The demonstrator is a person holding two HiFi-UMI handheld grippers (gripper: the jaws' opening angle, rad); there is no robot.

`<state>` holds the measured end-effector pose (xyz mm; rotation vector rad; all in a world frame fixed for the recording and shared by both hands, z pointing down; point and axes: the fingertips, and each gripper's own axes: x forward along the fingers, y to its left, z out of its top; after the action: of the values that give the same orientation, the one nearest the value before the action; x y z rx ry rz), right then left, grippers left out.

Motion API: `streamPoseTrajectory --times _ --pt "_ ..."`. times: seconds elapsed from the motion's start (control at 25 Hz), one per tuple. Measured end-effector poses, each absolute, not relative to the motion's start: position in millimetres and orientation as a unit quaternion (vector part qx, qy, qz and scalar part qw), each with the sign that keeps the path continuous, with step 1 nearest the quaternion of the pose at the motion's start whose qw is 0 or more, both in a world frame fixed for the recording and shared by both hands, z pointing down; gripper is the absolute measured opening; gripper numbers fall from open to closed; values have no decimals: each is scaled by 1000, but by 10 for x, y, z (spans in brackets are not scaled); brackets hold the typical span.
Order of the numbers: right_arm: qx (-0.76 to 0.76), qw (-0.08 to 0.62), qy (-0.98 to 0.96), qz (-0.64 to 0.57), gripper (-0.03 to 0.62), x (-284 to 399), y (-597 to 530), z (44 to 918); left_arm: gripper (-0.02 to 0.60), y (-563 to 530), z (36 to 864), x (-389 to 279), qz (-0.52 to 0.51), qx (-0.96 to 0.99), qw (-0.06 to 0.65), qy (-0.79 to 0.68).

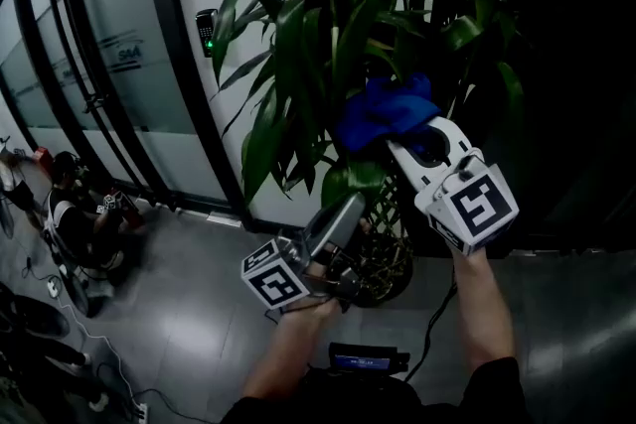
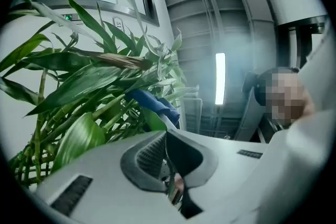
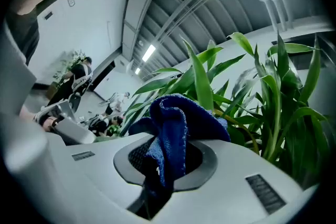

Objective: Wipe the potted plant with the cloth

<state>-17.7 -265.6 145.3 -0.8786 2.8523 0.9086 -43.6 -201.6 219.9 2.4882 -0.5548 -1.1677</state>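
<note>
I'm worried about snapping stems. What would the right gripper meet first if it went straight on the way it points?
Most likely the potted plant's leaves: the right gripper, shut on the blue cloth, points into them, so the cloth would touch first. Depth is unclear.

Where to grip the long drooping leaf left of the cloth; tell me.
Probably near its hanging tip, coming from below-left: the leaf hangs free there, flat and thin, so the tongs can close across its faces.
</note>
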Motion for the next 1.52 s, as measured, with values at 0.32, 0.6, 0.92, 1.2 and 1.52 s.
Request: streamPoseTrajectory --times 0.32,0.6,0.92,1.2,1.52 --pt "-247 -62 925 283 78 -280 -2433 1884 3 -2041 2254 -433 -412 873 177 -193" --pt "-211 -78 938 262 78 -318 -2220 2050 3 -2081 2289 -472 -414 870 181 -198" --pt "-193 -68 952 228 78 -249 -1948 2037 5 -2058 2290 -500 -412 872 179 -196" --pt "-237 30 940 244 78 -78 -1960 1547 9 -2048 2258 -515 -429 868 186 -168" --pt "-319 151 893 279 78 235 -2052 955 216 -1917 2139 -558 -486 848 193 -85"
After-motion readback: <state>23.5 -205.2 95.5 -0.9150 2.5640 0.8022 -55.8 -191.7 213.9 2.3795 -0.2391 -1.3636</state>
